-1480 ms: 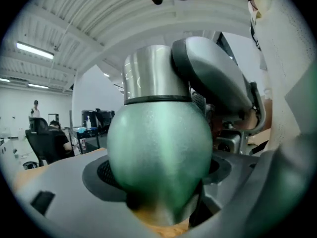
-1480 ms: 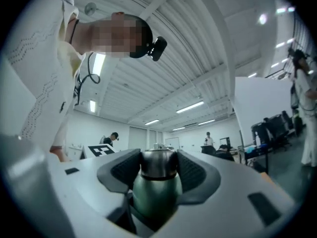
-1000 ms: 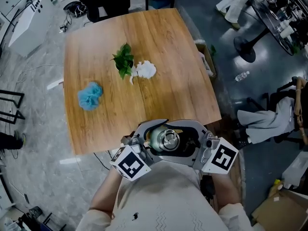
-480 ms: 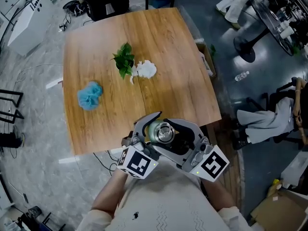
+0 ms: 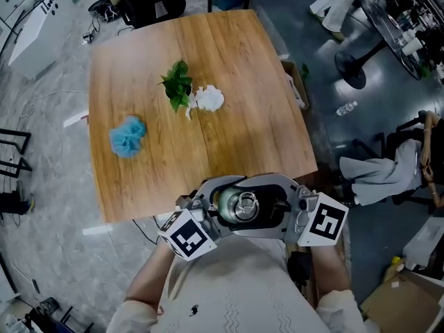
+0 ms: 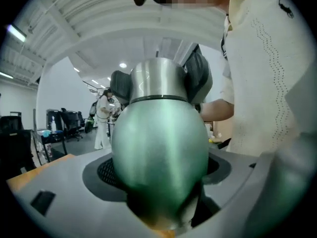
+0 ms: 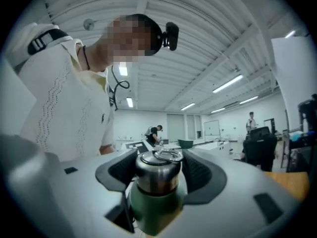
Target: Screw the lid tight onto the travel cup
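Mid-tightening by the look of it: gripping green cup [image 6: 158,152] body in left gripper [image 5: 218,201] as the fixed anchor, pinching steel lid [image 7: 157,170] in right gripper [image 5: 267,207] to twist against it, held at chest just off table [image 5: 243,82] edge for wrist room.

- Cream knitted polo shirt [image 5: 229,283] with short sleeves and wavy stitched lines down the front.
- Small dark embroidered logo [image 6: 287,9] on the chest.
- Thin dark cord [image 7: 116,90] at the neck; black camera [image 7: 171,36] on the head.
- Left gripper [image 5: 223,204] and right gripper [image 5: 251,204]: grey moulded shells, dark textured pads [image 7: 203,175], each with a white cube [image 5: 186,236] bearing black square markers.
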The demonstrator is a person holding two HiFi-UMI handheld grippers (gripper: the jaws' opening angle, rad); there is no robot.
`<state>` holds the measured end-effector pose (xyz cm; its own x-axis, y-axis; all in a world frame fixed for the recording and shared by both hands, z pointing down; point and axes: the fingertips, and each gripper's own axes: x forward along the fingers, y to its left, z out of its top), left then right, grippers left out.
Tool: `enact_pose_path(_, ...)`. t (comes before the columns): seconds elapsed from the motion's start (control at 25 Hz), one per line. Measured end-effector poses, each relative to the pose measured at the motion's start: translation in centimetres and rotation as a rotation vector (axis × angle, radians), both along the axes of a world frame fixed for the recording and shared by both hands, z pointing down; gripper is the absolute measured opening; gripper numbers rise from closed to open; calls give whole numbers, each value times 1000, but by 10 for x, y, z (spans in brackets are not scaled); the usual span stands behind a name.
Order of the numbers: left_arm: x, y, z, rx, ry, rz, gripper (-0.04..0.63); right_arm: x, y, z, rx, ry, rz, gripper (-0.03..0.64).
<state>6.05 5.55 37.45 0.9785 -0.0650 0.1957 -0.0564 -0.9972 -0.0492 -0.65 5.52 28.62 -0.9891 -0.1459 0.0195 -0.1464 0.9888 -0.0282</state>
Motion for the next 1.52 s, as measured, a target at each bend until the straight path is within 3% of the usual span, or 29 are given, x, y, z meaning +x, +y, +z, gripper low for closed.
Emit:
enact_pose_path(0.2,0,-13,6,-9,-2,-116,411,-11,-12,3,0,-41,171,272)
enact_pose_path(0.44,-18,-40,16,26,-45,-315,411,0,-30,14,-113,-94,396,265)
enact_pose_path(0.52,-16,-32,14,26,-41,-243,411,-1,-24,15,-118,-102,344,265)
enact_pose_path(0.64,-8,-1,8,-1,-17,-23,411,-7,-3,11,-93,-62,131,267)
enact_pose_path(0.72,-4,13,7,-7,-22,78,411,-10,9,10,-66,-7,-1,268)
enact_pose_path(0.84,-1,6,6,16,-35,41,411,-11,5,6,-15,27,-3,267)
enact_pose_path(1.08,2,-11,1,-20,8,-106,411,-11,-12,-1,12,-36,220,268)
enact_pose_path(1.28,-2,-26,8,-25,-6,-258,411,-1,-20,6,-39,-67,367,267)
enact_pose_path(1.36,-1,-22,11,-11,-24,-223,411,3,-17,10,-69,-73,348,267)
enact_pose_path(1.52,8,13,13,-49,-44,47,411,5,2,11,-91,-52,138,268)
